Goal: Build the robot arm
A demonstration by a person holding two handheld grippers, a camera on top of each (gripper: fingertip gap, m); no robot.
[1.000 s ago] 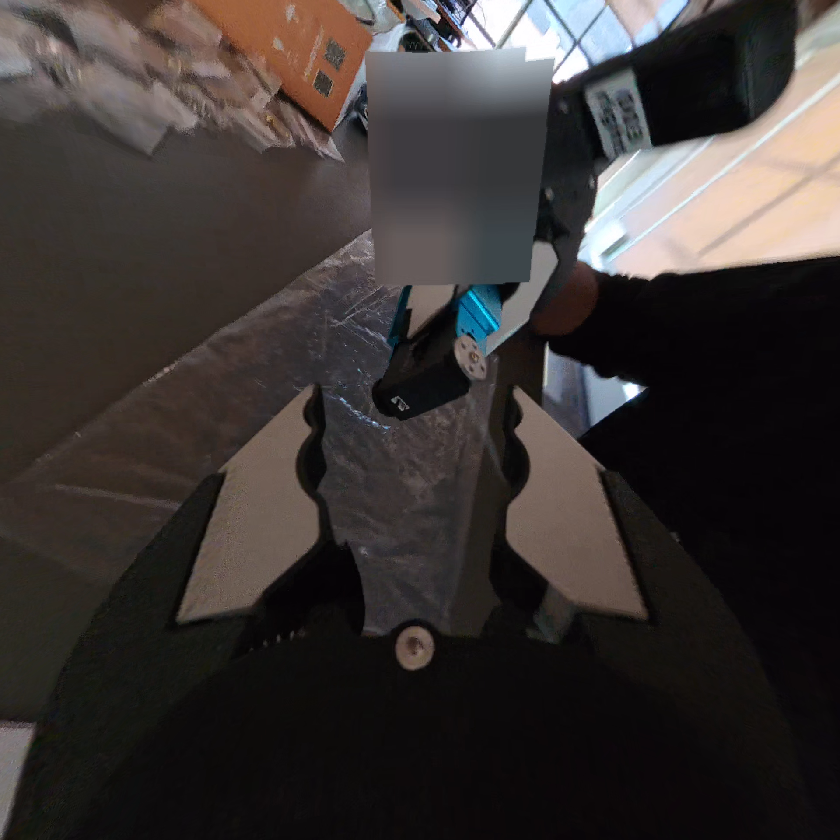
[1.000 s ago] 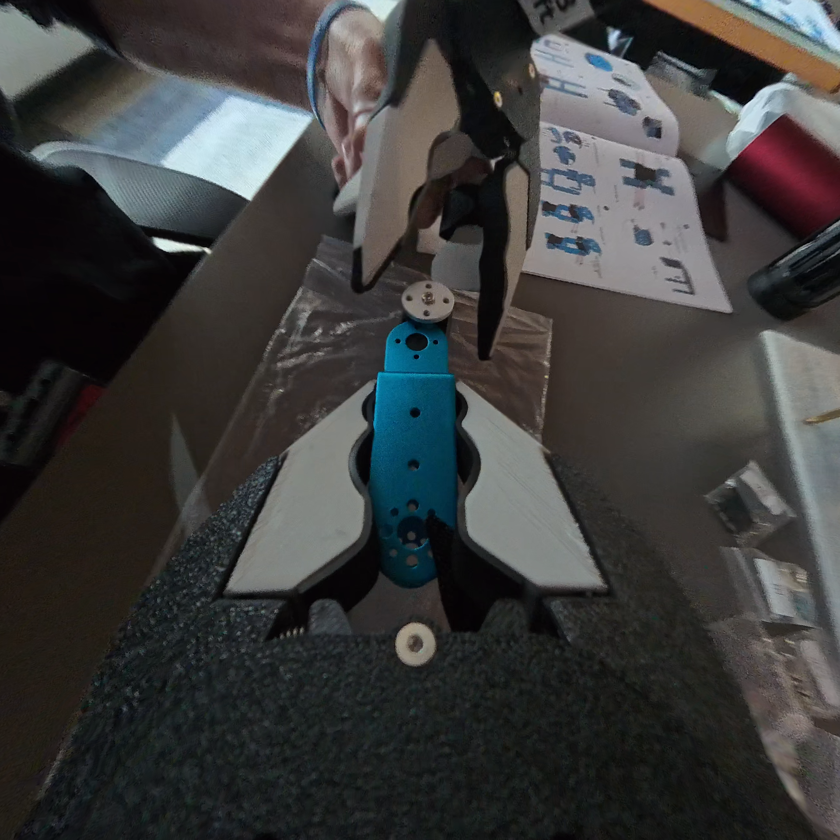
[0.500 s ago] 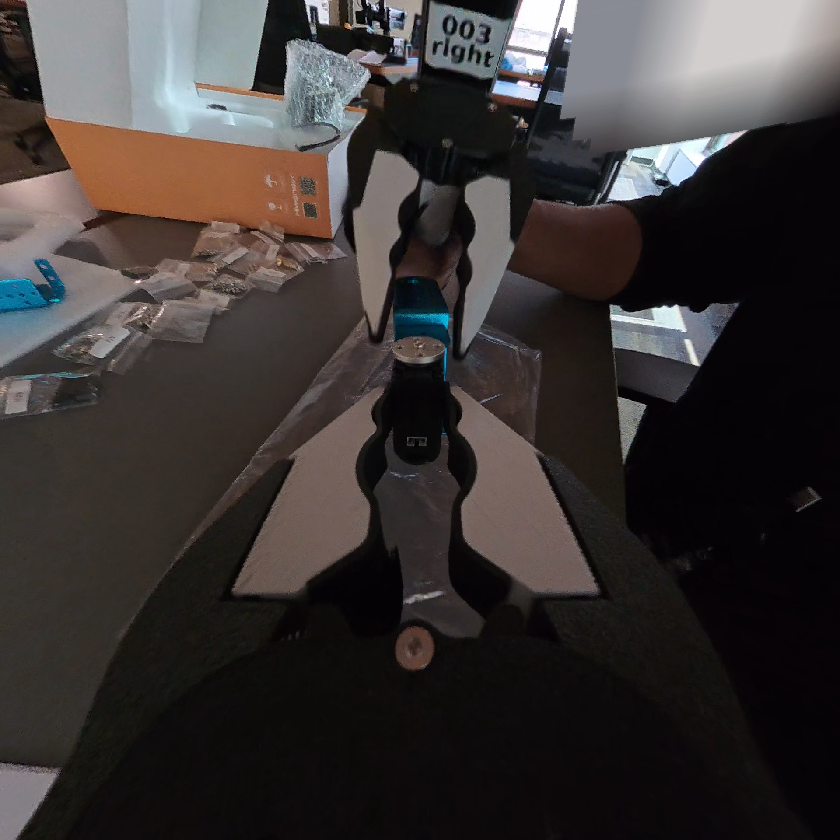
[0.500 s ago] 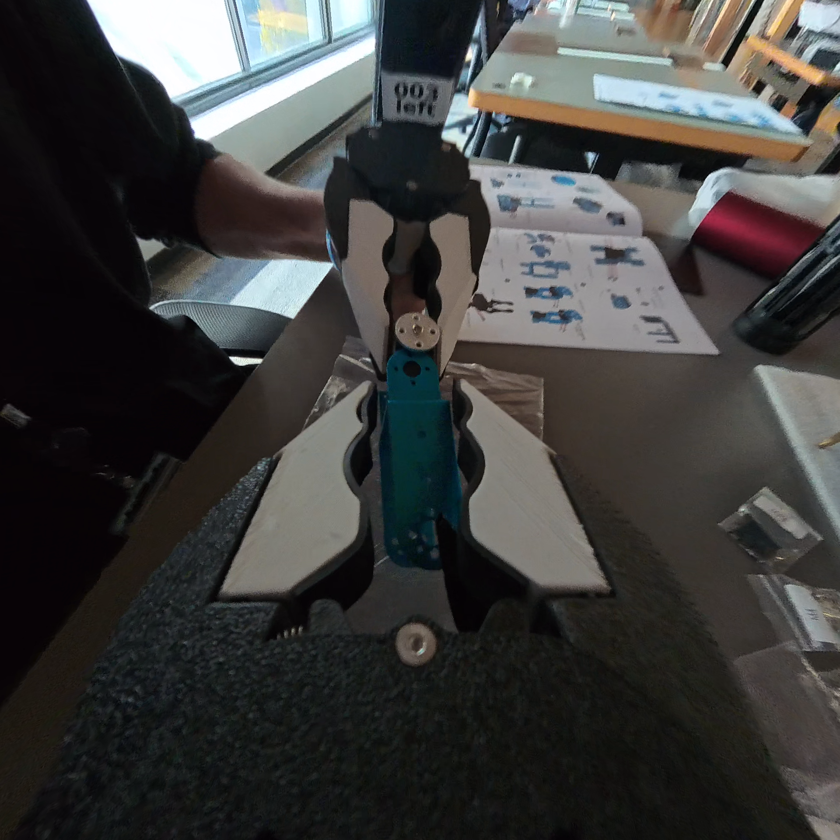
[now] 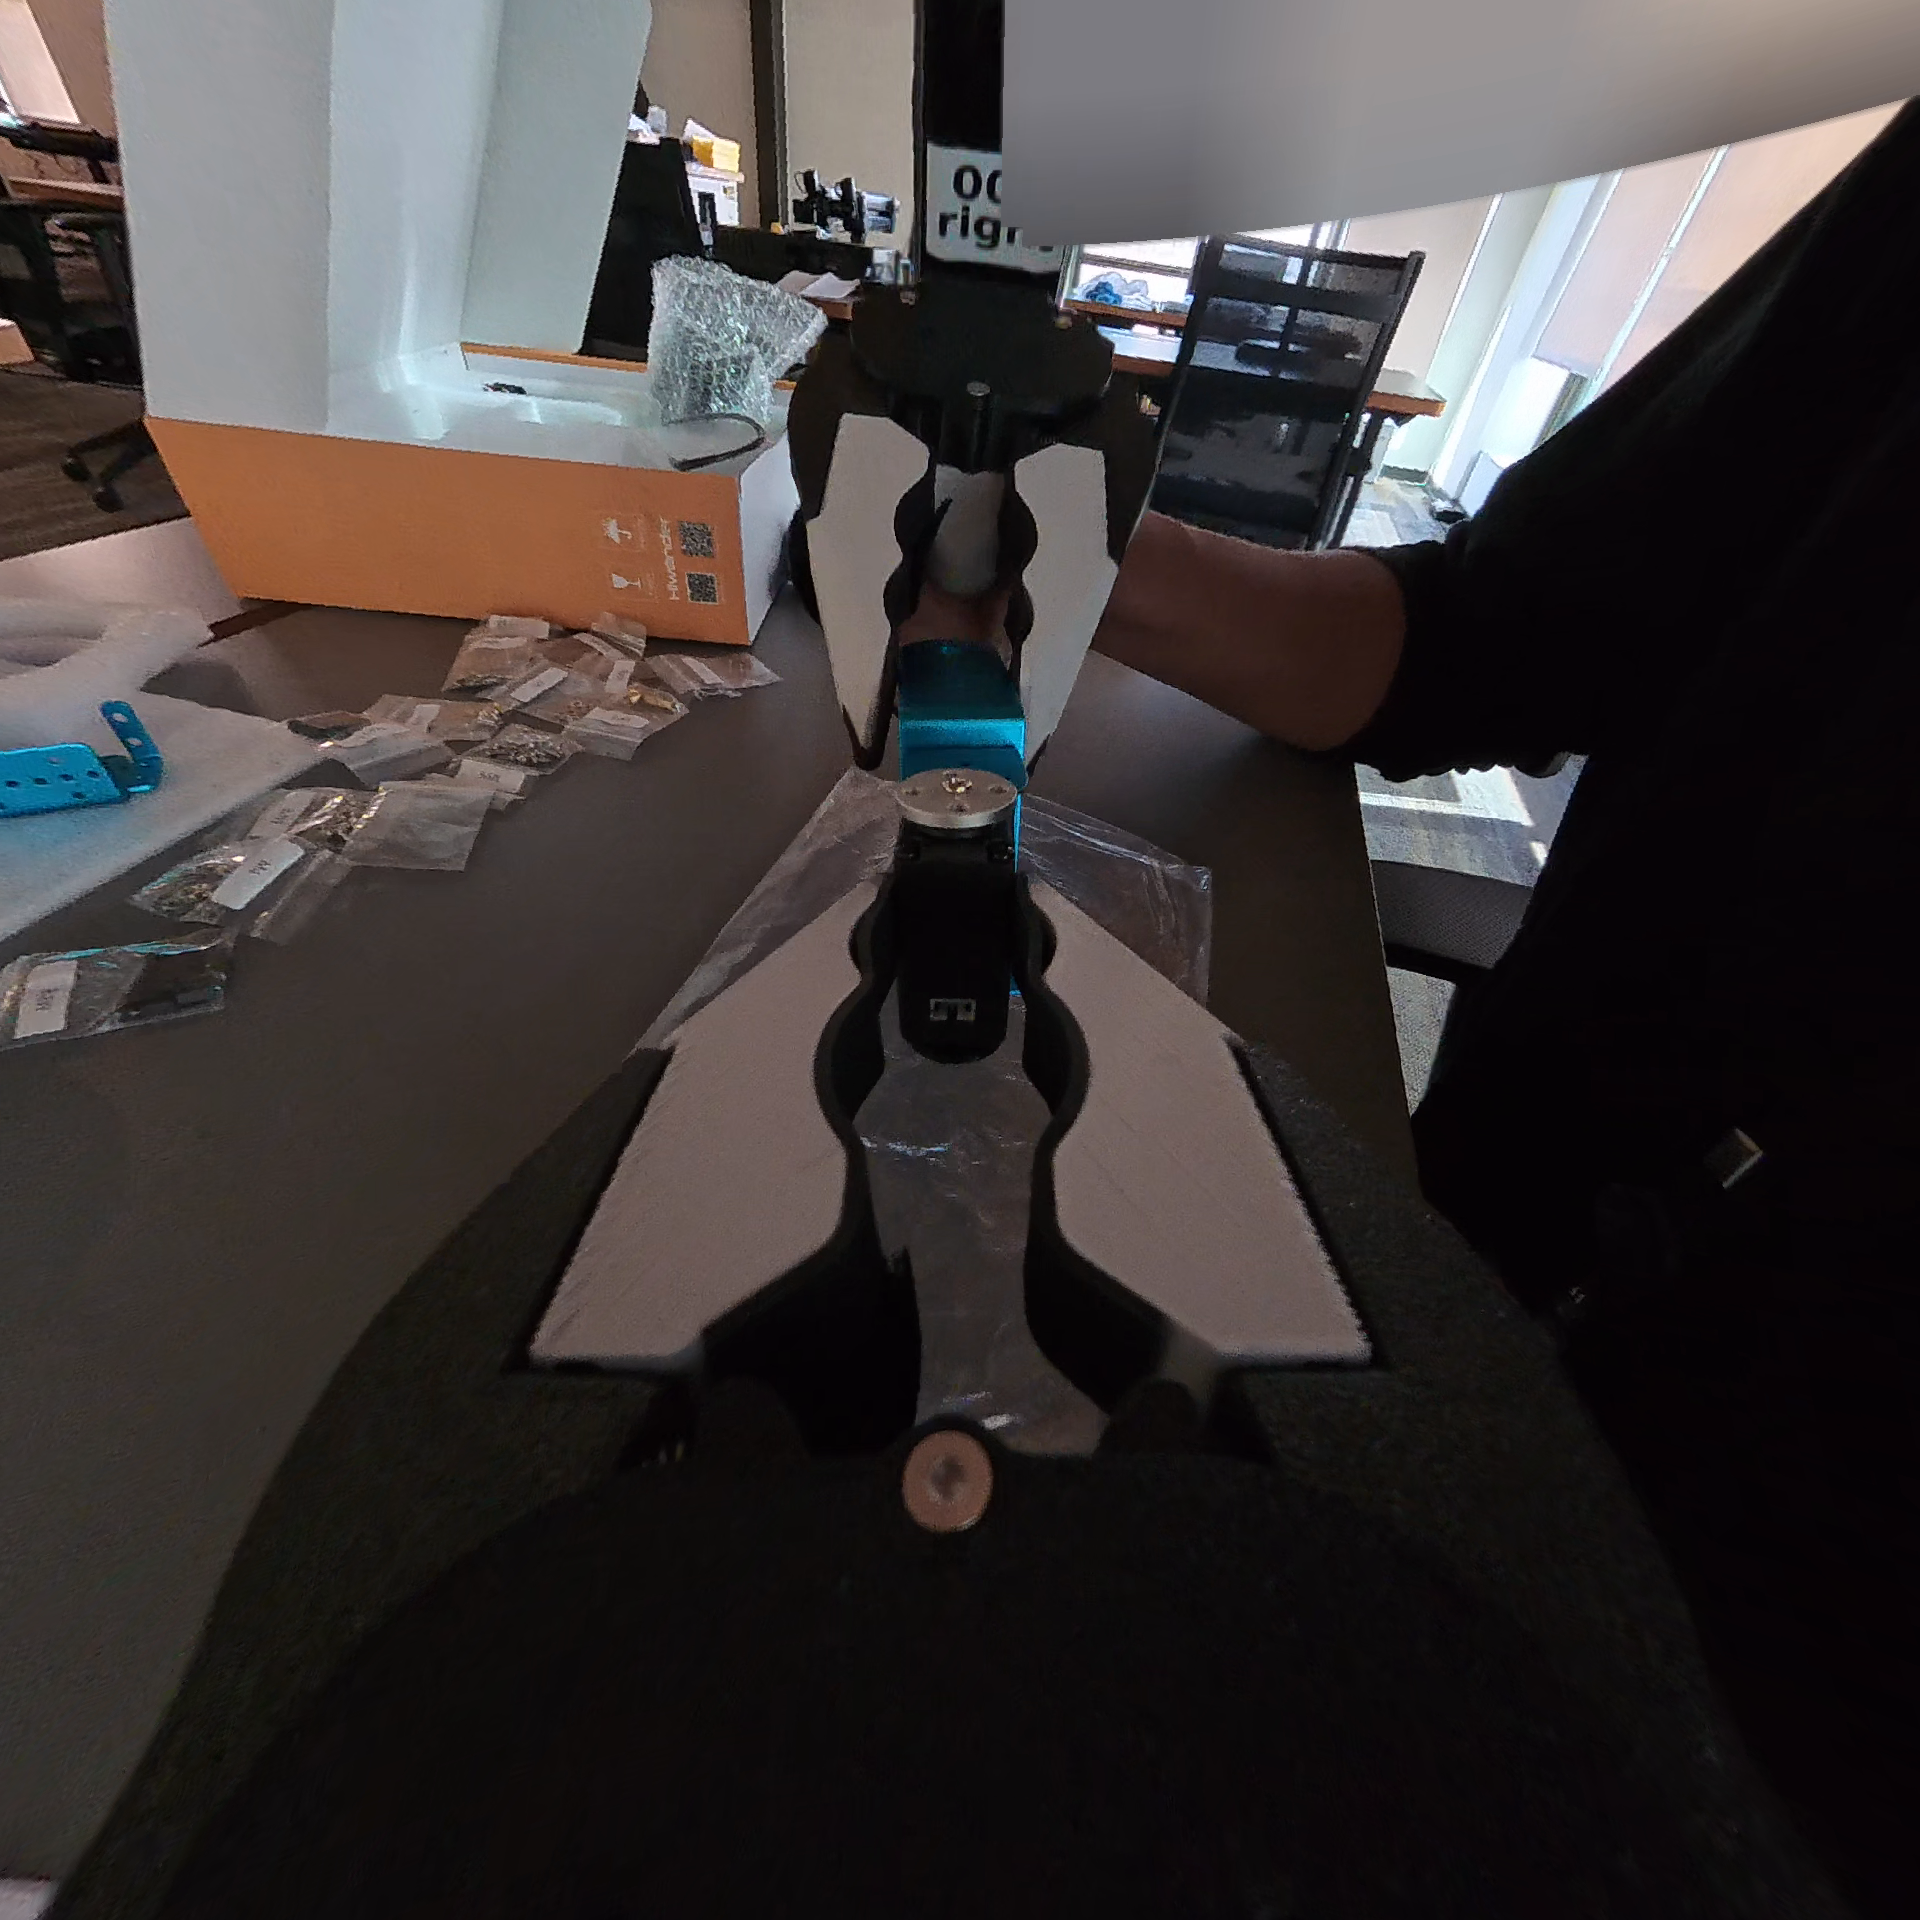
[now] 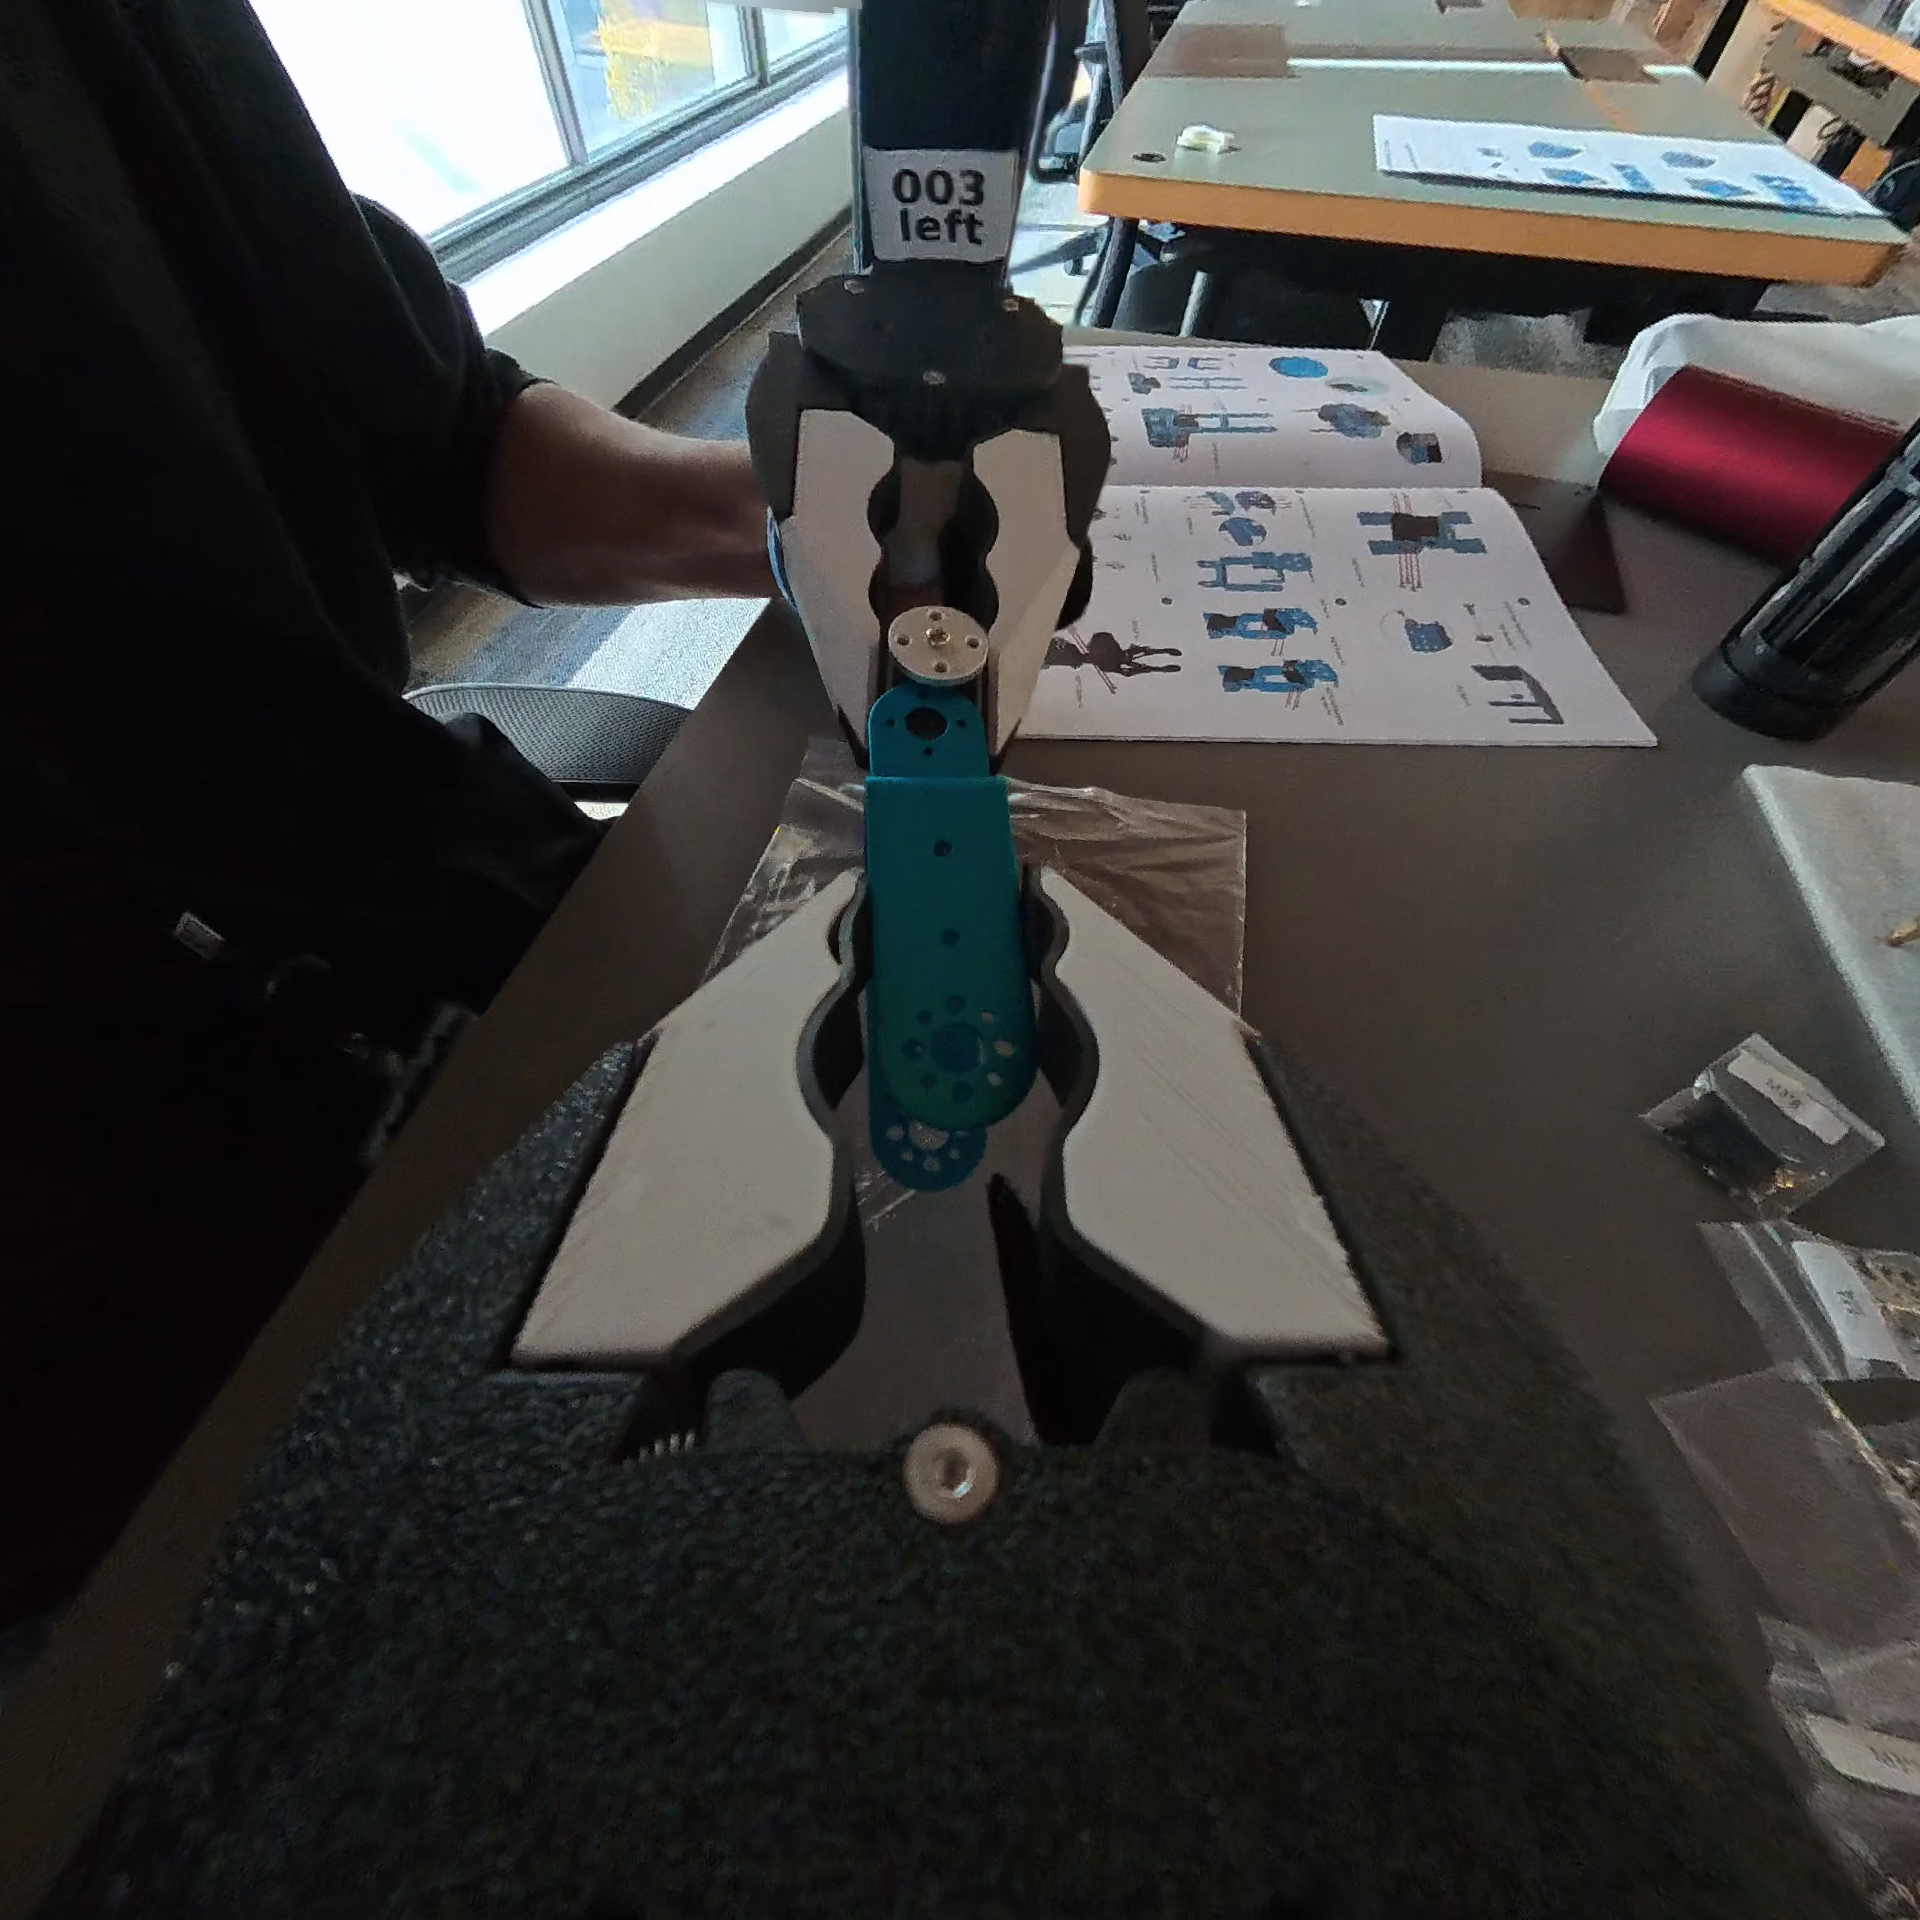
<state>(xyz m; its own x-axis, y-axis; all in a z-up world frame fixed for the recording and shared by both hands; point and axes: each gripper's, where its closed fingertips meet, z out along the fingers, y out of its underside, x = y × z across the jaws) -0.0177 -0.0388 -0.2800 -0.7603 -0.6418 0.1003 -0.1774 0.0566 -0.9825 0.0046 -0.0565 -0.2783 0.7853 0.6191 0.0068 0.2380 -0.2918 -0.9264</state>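
Jaws meet over a clear plastic bag (image 6: 1132, 883) at the near edge of the dark worktop (image 5: 364, 1091): your left gripper (image 5: 951, 971) is clenched on a black servo (image 5: 954, 935) capped by a silver round horn (image 5: 956, 802), and your right gripper (image 6: 945, 966) is clamped on a blue metal bracket (image 6: 940, 935).

The two parts touch end to end. In the right wrist view the bracket's rounded, holed tip sits just beneath the horn, almost in line with it. Whether the two are already seated together cannot be told from either view.

To do this well, you would likely keep both grips firm and the two tools level with each other, since a small tilt in either hand looks enough to slide the bracket's hole off the horn. Small corrections seem safer than a push.

Outward from the jaws, an open instruction booklet (image 6: 1330, 623) lies beyond the bag. Small parts bags (image 5: 499, 717) are scattered toward the worktop's left side, in front of an orange and white box (image 5: 457, 530). A second blue bracket (image 5: 73, 769) rests on white foam (image 5: 62, 831) at the left edge.
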